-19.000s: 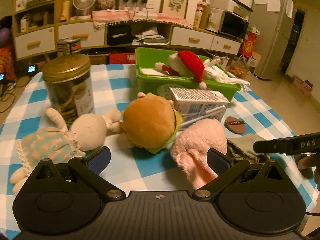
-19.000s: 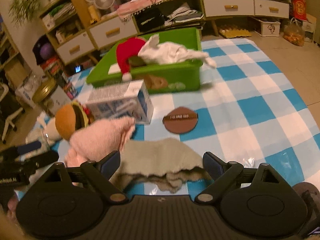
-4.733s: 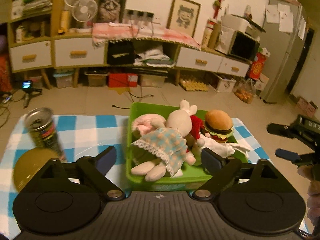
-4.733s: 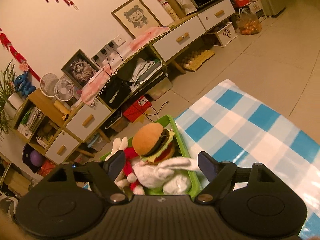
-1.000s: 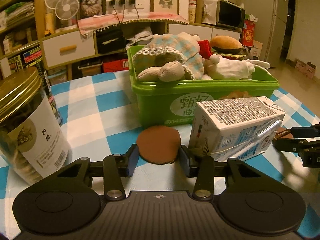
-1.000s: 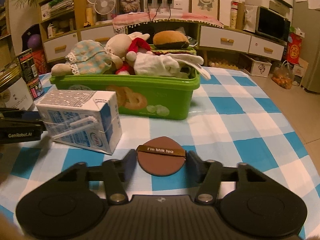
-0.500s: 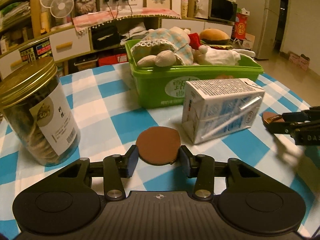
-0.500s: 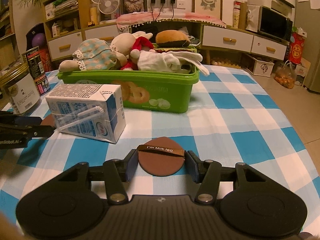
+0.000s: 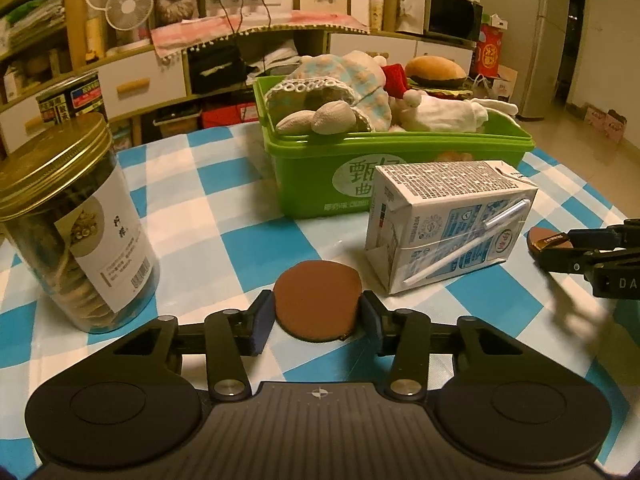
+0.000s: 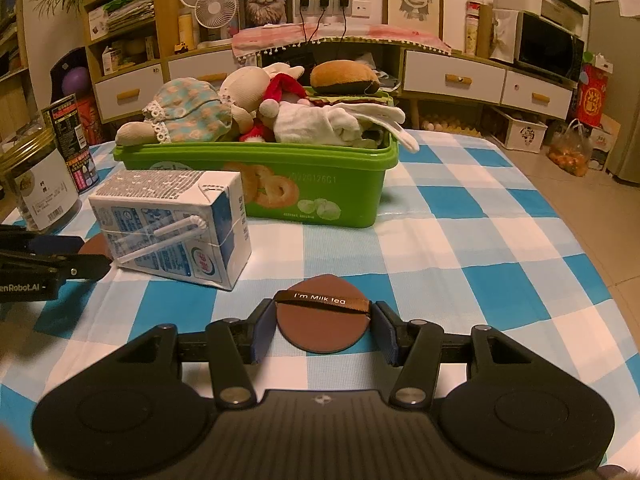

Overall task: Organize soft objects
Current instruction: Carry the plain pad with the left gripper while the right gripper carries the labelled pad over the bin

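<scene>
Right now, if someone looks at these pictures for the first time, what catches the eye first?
The green bin at the table's far side, heaped with plush toys, a burger plush on top. In front lies a milk carton on its side. Each tool grips a brown round puff: left tool, right tool.

Jar [image 10: 38, 184] cut by left edge

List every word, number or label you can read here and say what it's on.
"I'm Milk tea": ribbon on the brown puff in the right hand-held gripper.
"20220126G1", roughly: green bin wall.
"enRobot.AI": left hand-held gripper, cut off.
"DA": right gripper's side, cut off.
Milk carton, jar, can: print too small.
</scene>
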Demonstrator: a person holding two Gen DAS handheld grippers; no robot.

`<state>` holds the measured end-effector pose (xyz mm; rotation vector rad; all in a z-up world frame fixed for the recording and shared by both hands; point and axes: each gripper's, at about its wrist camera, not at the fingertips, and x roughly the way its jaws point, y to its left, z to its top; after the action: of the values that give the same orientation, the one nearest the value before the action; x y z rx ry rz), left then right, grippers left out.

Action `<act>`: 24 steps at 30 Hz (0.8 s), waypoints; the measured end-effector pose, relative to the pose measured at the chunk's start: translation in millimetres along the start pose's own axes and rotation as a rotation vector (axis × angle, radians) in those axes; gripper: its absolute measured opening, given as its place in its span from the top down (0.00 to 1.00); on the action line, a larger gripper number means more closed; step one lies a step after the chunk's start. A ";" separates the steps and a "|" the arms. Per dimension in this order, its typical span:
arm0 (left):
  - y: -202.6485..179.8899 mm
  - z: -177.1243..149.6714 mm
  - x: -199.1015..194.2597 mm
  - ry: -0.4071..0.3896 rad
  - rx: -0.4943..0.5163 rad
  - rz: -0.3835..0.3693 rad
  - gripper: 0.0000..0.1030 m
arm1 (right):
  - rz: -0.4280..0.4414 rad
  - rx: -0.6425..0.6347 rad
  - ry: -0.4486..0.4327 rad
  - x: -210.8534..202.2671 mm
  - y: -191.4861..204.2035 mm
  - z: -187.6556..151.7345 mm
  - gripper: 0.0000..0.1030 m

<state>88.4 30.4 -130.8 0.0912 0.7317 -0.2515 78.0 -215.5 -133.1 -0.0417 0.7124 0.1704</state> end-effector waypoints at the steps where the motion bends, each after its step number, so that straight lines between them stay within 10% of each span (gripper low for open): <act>1: 0.6 -0.1 -0.9 -0.001 -0.003 0.000 0.55 | 0.000 0.003 -0.002 -0.1 -0.4 1.4 0.79; 24: 9.3 20.7 -31.0 -0.084 -0.085 -0.002 0.64 | 0.059 0.110 -0.074 -22.6 -11.2 34.3 0.79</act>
<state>82.1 41.9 -94.8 -0.0008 0.6578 -0.2244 85.3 -226.4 -92.6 0.0906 0.6487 0.1875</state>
